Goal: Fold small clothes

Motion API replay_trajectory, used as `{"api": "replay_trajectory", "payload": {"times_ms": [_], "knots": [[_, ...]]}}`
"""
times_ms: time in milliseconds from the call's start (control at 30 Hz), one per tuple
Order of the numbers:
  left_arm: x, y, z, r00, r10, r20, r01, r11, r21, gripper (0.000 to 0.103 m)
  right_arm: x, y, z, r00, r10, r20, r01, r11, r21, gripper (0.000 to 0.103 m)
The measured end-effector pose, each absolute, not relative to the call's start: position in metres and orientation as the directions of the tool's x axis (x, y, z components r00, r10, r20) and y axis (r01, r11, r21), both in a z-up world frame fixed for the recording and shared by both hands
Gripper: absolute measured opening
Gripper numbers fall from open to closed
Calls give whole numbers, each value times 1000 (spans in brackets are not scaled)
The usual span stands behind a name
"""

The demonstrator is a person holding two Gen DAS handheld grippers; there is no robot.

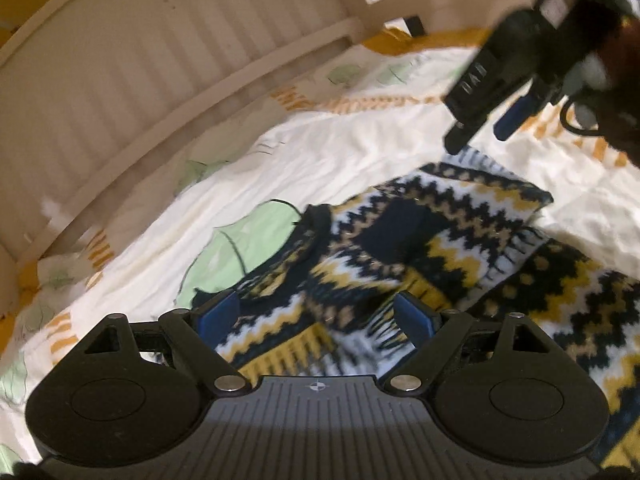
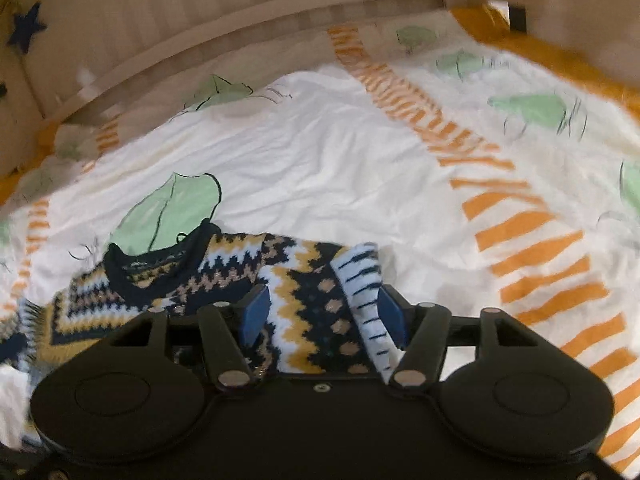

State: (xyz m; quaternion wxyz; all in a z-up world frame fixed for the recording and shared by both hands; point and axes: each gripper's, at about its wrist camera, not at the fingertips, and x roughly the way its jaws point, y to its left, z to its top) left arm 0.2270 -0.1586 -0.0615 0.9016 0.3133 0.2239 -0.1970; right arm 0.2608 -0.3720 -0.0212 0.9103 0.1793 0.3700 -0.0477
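Observation:
A small knitted sweater (image 1: 420, 248) with navy, yellow, white and tan zigzags lies partly folded on the bed; it also shows in the right wrist view (image 2: 240, 272). My left gripper (image 1: 316, 312) is open, its blue pads (image 1: 218, 316) on either side of the sweater's lower part. My right gripper (image 2: 324, 312) is open above a sleeve folded over the body, with the striped cuff (image 2: 364, 280) between the pads. The right gripper also shows in the left wrist view (image 1: 480, 124), raised above the sweater's far edge.
The sweater rests on a white bedsheet (image 2: 340, 152) with green leaf shapes and orange stripes. A beige slatted bed rail (image 1: 160, 60) runs along the far side and also shows in the right wrist view (image 2: 240, 12). Orange bedding (image 2: 560, 52) lies at the far right.

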Motion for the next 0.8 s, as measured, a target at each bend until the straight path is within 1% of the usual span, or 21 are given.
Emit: {"api": "replay_trajectory", "payload": {"times_ms": [100,167,233,300,367,400,467,600,700,733,800], "knots": [[237,-174,-74,809,-196,-554,505,715,483,73,262,-376,-23,713,68,-698,233,916,326,65],[244,-180,-80,791,-179,-585,514,713,477,62,262,-379,-23,714,57,-698,244,914,324,65],[253,-184,-86,775,-150,-615,511,720,469,56,261,-384,-21,719,49,-693,254,910,329,65],[264,-186,-92,757,-124,-642,508,730,458,45,260,-389,-20,723,42,-690,270,902,338,65],[276,-184,-94,733,-115,-670,506,751,424,16,260,-395,-20,725,37,-688,287,892,350,65],[281,-180,-93,718,-124,-685,501,775,385,11,259,-398,-21,725,33,-688,296,887,354,65],[288,-168,-84,717,-158,-679,471,828,305,8,259,-404,-22,725,25,-688,314,878,363,65],[292,-138,-50,791,-141,-596,337,913,230,6,258,-416,-25,716,11,-698,354,857,376,65],[293,-107,-30,822,-149,-550,273,950,150,6,258,-422,-28,706,11,-709,373,844,384,65],[294,-95,-27,827,-144,-543,250,960,126,6,258,-423,-29,702,11,-712,378,842,385,65],[298,-77,-31,822,-119,-557,214,971,109,6,259,-424,-31,691,16,-722,382,840,385,65]]}}
